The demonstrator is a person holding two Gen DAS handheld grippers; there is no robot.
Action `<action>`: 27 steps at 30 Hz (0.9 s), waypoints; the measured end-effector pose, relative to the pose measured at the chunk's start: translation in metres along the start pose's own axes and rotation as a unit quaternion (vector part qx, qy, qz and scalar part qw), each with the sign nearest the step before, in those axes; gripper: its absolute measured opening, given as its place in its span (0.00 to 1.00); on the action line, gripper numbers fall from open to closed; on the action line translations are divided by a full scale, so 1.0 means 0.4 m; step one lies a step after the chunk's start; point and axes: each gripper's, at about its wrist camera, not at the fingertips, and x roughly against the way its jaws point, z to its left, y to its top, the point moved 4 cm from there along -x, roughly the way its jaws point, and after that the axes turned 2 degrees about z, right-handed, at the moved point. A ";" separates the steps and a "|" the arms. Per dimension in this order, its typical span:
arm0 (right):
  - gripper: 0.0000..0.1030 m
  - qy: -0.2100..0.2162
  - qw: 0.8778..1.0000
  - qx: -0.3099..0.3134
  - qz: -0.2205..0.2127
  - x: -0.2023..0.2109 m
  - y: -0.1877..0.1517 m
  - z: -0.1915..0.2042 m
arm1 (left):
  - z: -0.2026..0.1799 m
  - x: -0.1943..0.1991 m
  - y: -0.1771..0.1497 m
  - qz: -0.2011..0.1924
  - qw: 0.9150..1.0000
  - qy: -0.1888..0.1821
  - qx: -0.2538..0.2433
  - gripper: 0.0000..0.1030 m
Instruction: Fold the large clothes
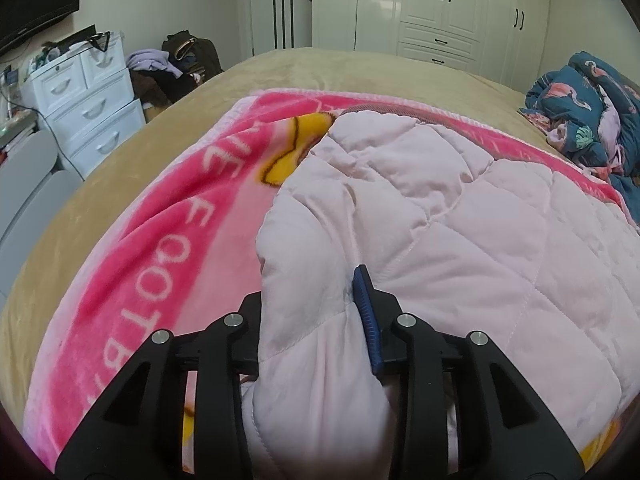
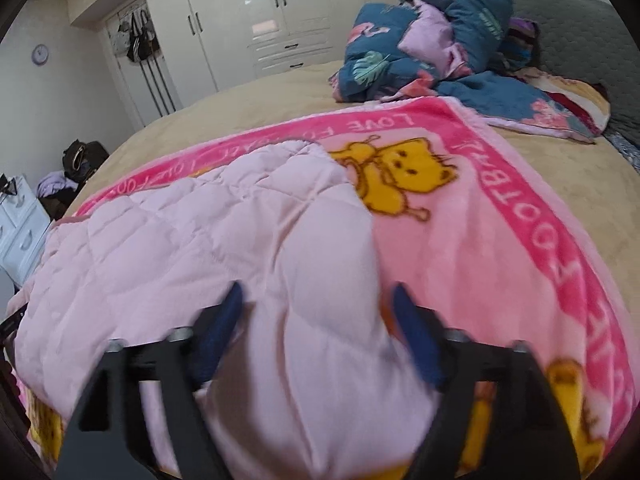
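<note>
A pale pink quilted jacket [image 1: 440,220] lies on a pink blanket [image 1: 160,240] printed with yellow bears and white letters. My left gripper [image 1: 310,292] is shut on a thick fold at the jacket's near edge. The fabric bulges between its jaws and covers the left finger, and the blue pad [image 1: 368,312] of the right finger presses against it. In the right wrist view the jacket [image 2: 200,240] covers the left part of the blanket [image 2: 480,220]. My right gripper [image 2: 318,290] stands wide open, and a hump of jacket lies between its blurred blue pads [image 2: 412,328].
The blanket is spread on a beige bed [image 1: 160,140]. A bunched blue flamingo-print quilt [image 2: 420,48] lies near the grey headboard [image 2: 580,40]. White drawers [image 1: 88,100] and piled clothes stand beside the bed, with white wardrobes [image 1: 440,8] behind.
</note>
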 end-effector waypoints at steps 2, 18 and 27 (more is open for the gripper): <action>0.94 0.007 1.000 -0.003 -0.013 0.043 -0.016 -0.003 | 0.006 0.006 0.001 -0.002 1.000 0.001 0.002 0.31; 0.96 0.051 0.998 0.022 -0.041 0.220 -0.092 0.044 | 0.001 0.197 -0.057 -0.024 0.998 -0.049 0.022 0.91; 0.96 0.029 0.999 -0.006 -0.041 0.256 -0.155 0.007 | -0.005 0.267 -0.135 -0.016 0.998 -0.058 0.014 0.91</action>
